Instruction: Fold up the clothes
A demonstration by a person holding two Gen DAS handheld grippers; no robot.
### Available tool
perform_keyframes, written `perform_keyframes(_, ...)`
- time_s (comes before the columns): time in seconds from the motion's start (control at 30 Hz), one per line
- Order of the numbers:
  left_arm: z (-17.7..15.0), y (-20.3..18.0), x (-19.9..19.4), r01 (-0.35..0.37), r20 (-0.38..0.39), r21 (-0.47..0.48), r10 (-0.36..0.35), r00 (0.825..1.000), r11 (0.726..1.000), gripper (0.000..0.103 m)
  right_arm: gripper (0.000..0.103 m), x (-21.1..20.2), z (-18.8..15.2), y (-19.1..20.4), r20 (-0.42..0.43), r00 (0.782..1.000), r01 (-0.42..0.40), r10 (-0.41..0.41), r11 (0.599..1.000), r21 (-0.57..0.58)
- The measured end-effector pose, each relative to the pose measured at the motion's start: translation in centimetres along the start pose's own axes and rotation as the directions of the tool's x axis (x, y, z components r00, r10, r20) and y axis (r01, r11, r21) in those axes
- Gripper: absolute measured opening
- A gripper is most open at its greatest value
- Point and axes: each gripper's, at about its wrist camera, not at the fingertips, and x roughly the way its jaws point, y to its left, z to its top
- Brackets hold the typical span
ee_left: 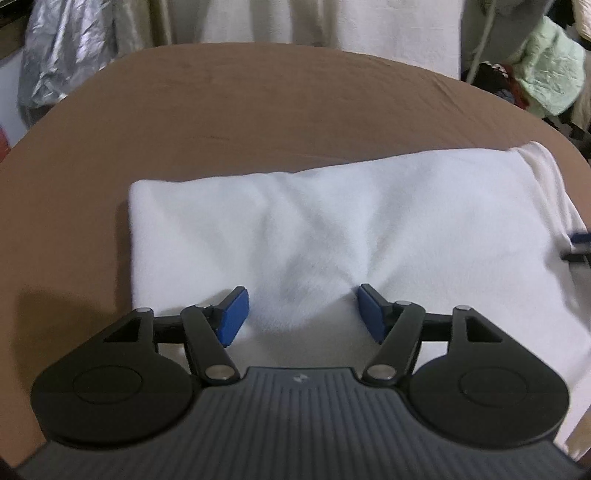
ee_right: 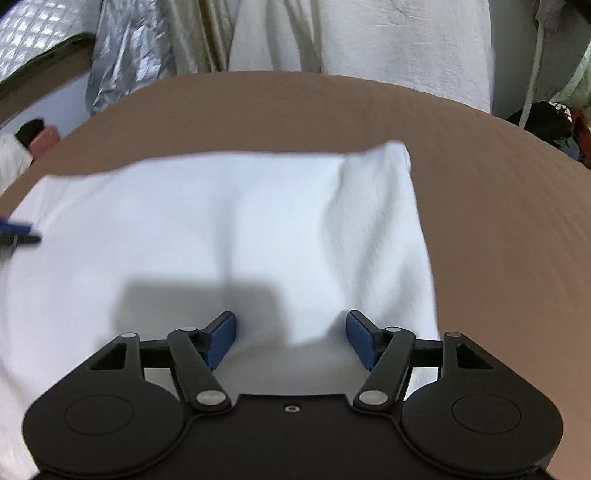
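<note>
1. Your left gripper [ee_left: 303, 312] has its black linkage arms spread and its blue pads [ee_left: 233, 316] standing well apart. Nothing is clamped between them; only the cloth surface lies beneath the gap.
2. Your right gripper [ee_right: 291, 339] is in the same condition: its blue pads [ee_right: 221, 341] are set wide apart with no fabric pinched between them.
3. The folded white fleece garment [ee_left: 332, 240] lies flat on the brown cloth-covered table [ee_left: 221, 110], toward the near edge. In the left wrist view, its left edge and far edge are straight, with bare brown surface beyond both.
4. In the right wrist view, the garment [ee_right: 221, 221] has its far right corner raised slightly, and brown surface [ee_right: 498, 221] runs along its right edge.
5. Soft creases converge in the cloth just ahead of your left gripper.
6. Each gripper's tip shows at the side margin of the other's view, over the garment.
7. Pale hanging fabric [ee_left: 314, 22] and a crinkled silver sheet [ee_left: 62, 48] stand beyond the table's far edge.
</note>
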Motion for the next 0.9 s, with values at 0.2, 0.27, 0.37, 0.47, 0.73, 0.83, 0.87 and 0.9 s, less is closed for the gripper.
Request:
perform_keyframes(0.2, -0.8, -2.4, -3.0, -0.111, 0.066, 0.031, 0.109, 0.992, 0.993, 0.068, 0.077, -3.7, -2.7, 0.0, -0.029, 0.997, 0.075, -0.074, 0.997, 0.035)
perform_keyframes(0.27, -1.2, -3.7, -4.6, -0.109, 0.113, 0.061, 0.102, 0.988, 0.992, 0.068, 0.077, -5.9, -3.9, -1.5, 0.004, 0.998, 0.056, -0.057, 0.989, 0.137)
perform_keyframes(0.37, -1.4, -4.9, -6.8, 0.057, 0.125, 0.023, -0.060, 0.990, 0.998, 0.068, 0.078, -9.4, -7.1, -4.2, 0.085, 0.995, -0.079, 0.054, 0.941, 0.329)
perform_keyframes(0.47, -2.1, -6.5, -7.3, 0.200, 0.070, 0.003, -0.200, 0.977, 0.980, 0.068, 0.078, -10.8, -10.7, -5.9, 0.185, 0.970, -0.228, 0.157, 0.851, 0.473)
perform_keyframes(0.73, -4.6, -9.1, -2.5, 0.150, -0.196, -0.021, -0.151, 0.969, 0.988, 0.069, 0.081, -3.1, -13.5, -5.9, 0.296, 0.929, -0.369, 0.223, 0.639, 0.675)
perform_keyframes(0.83, -3.9, -6.8, -3.1, 0.199, -0.178, -0.154, -0.226, 0.958, 0.968, 0.069, 0.082, -0.8, -12.2, -6.4, 0.376, 0.914, -0.389, 0.155, 0.601, 0.698)
perform_keyframes(0.87, -3.9, -5.8, -3.4, 0.212, -0.166, -0.191, -0.244, 0.955, 0.958, 0.069, 0.082, -0.2, -11.5, -6.4, 0.379, 0.915, -0.380, 0.137, 0.605, 0.699)
perform_keyframes(0.9, -4.0, -4.9, -3.8, 0.208, -0.151, -0.215, -0.243, 0.958, 0.954, 0.068, 0.082, 0.3, -10.8, -6.4, 0.383, 0.917, -0.369, 0.117, 0.617, 0.696)
